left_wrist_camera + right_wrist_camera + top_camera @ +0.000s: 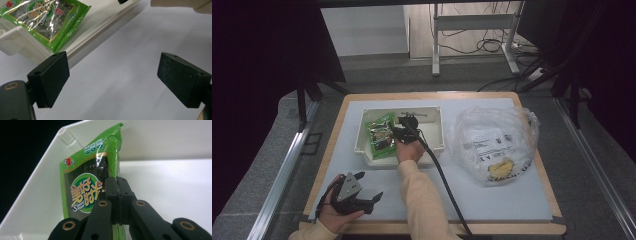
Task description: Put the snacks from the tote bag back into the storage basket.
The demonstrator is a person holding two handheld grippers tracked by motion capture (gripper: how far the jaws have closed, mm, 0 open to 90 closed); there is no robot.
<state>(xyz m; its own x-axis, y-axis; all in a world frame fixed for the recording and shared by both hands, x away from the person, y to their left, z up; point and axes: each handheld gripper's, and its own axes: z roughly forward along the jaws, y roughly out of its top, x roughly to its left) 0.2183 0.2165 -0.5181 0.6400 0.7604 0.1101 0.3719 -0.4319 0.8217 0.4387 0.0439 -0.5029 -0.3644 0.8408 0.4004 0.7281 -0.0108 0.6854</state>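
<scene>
A green seaweed snack packet (381, 134) stands tilted in the left half of a white plastic bin (362, 142). My right gripper (398, 132) reaches into the bin from the near side. In the right gripper view its jaws (118, 182) are pressed together on the right edge of the packet (87, 180), with the bin wall (162, 142) behind. My left gripper (369, 186) rests near the table's front left corner, open, with nothing between its jaws (115, 80). The left gripper view looks toward the bin (15, 42) and the packet (47, 20).
A crumpled clear plastic bag (494, 142) with a printed label and something yellow inside lies to the right of the bin. A grey mat (492, 200) covers the wooden table. The right gripper's black cable (447, 185) trails across it to the front edge.
</scene>
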